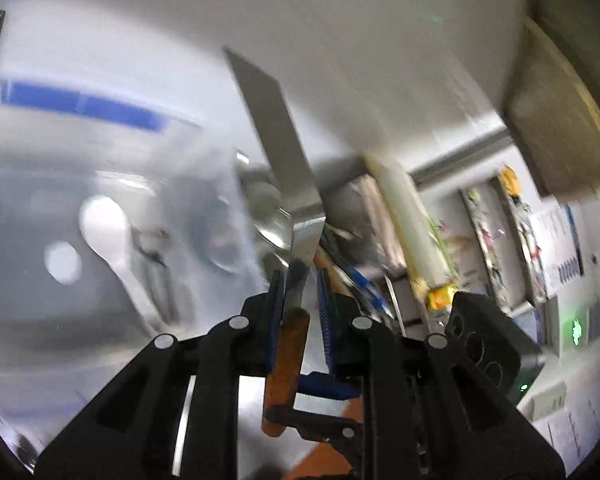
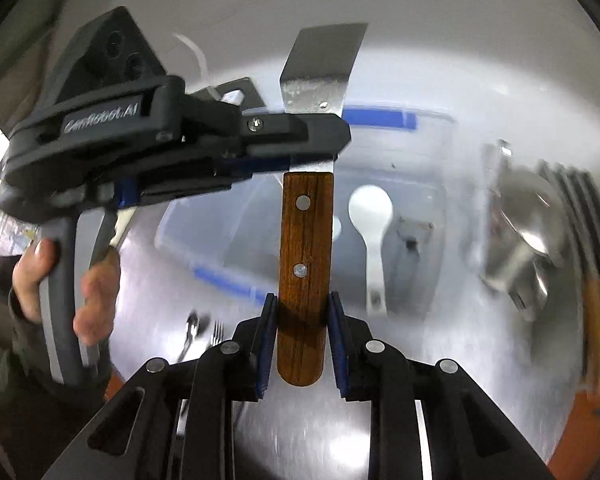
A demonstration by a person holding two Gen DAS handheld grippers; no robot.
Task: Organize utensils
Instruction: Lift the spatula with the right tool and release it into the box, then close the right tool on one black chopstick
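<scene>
A spatula with a wooden handle and a flat metal blade hangs in the air, gripped at two places. My right gripper is shut on the lower part of the handle. My left gripper reaches in from the left and is shut on the metal neck just above the handle. In the left wrist view the left gripper pinches that neck, the blade rises beyond it and the handle hangs below. A person's hand holds the left gripper's grip.
A clear plastic box with blue clips holds a white spoon; both show blurred in the left wrist view too. A shiny metal holder with utensils stands at the right. A fork and a spoon lie on the steel table.
</scene>
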